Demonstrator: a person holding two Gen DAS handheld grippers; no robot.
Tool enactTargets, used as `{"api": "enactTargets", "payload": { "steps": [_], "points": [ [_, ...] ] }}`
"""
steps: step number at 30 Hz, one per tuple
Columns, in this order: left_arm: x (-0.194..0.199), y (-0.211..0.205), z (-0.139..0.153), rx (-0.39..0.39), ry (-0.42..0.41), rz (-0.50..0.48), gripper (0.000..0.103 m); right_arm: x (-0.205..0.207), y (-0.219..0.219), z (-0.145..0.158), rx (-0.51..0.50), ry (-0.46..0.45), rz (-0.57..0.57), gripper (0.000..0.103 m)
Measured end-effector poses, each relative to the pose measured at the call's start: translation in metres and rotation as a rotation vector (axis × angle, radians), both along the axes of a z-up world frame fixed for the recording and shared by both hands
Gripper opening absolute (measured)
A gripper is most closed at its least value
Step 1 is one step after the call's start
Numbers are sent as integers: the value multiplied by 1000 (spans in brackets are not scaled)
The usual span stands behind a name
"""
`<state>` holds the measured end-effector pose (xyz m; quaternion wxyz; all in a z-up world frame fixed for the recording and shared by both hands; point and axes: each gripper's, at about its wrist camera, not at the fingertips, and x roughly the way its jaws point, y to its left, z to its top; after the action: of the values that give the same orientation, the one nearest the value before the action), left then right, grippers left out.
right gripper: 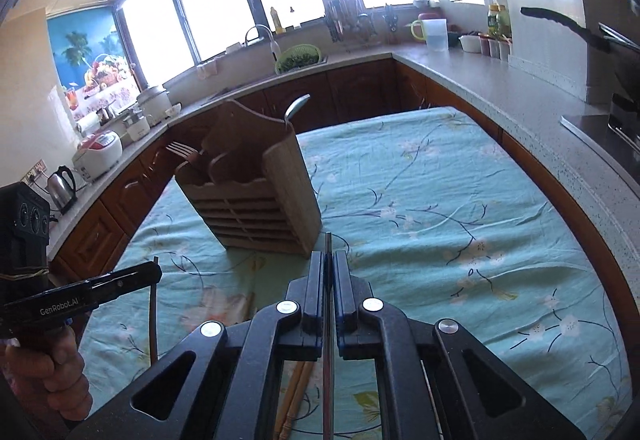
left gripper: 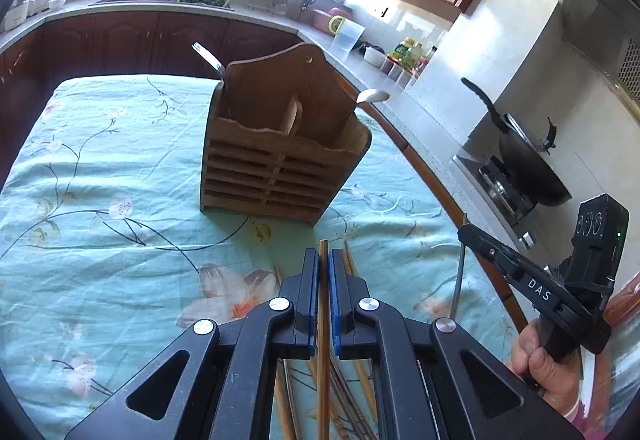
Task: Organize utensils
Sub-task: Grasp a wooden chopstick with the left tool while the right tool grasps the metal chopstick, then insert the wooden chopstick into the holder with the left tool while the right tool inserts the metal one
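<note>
Partly hidden: the pile of chopsticks (left gripper: pixel 352 372) on the cloth (left gripper: pixel 100 159) sits under the left claw (left gripper: pixel 323 268), its count hard to tell, ends cut off by the frame edge. The holder's (left gripper: pixel 276 155) inside is mostly shadowed; only a fork (left gripper: pixel 208 59) in its left compartment and a spoon (left gripper: pixel 372 96) at its right side poke out. What the right view shows under the right claw (right gripper: pixel 328 268) is a couple of chopsticks, lower ends cut off.

The left claw is clenched on one wooden chopstick (left gripper: pixel 323 320), held along the fingers, tip just past them, pointing toward the holder ahead on the cloth. It is lifted off the pile below. The right claw is clenched on a thin dark metal stick (right gripper: pixel 328 340), likely a metal chopstick, tip just past the fingers, also aimed at the holder. In the left view that stick hangs down from the right claw, off to the right of the holder. A hand (left gripper: pixel 548 368) grips the right tool's handle; the other hand (right gripper: pixel 52 372) grips the left one.

The holder stands upright mid-cloth, well apart from both claws.
</note>
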<state>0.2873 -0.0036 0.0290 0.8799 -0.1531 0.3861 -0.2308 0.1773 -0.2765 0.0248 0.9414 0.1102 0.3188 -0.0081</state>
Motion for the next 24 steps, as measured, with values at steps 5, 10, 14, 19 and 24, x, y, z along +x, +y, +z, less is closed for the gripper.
{"api": "enactTargets", "payload": {
  "steps": [5,10,14,19,24],
  "points": [
    [-26,29,26,-39,-57,14,3,-12,9,28,-1,-73,17,4],
    [-49,42,46,-48,-107,9,3,-20,17,45,-6,-124,29,4],
    [-62,47,56,-53,-145,2,2,-26,24,56,-10,-158,42,4],
    [-73,56,67,-69,-192,12,2,-28,29,69,-22,-202,50,4],
    [-74,65,75,-74,-234,40,2,-23,27,77,-22,-231,47,4]
  ]
}}
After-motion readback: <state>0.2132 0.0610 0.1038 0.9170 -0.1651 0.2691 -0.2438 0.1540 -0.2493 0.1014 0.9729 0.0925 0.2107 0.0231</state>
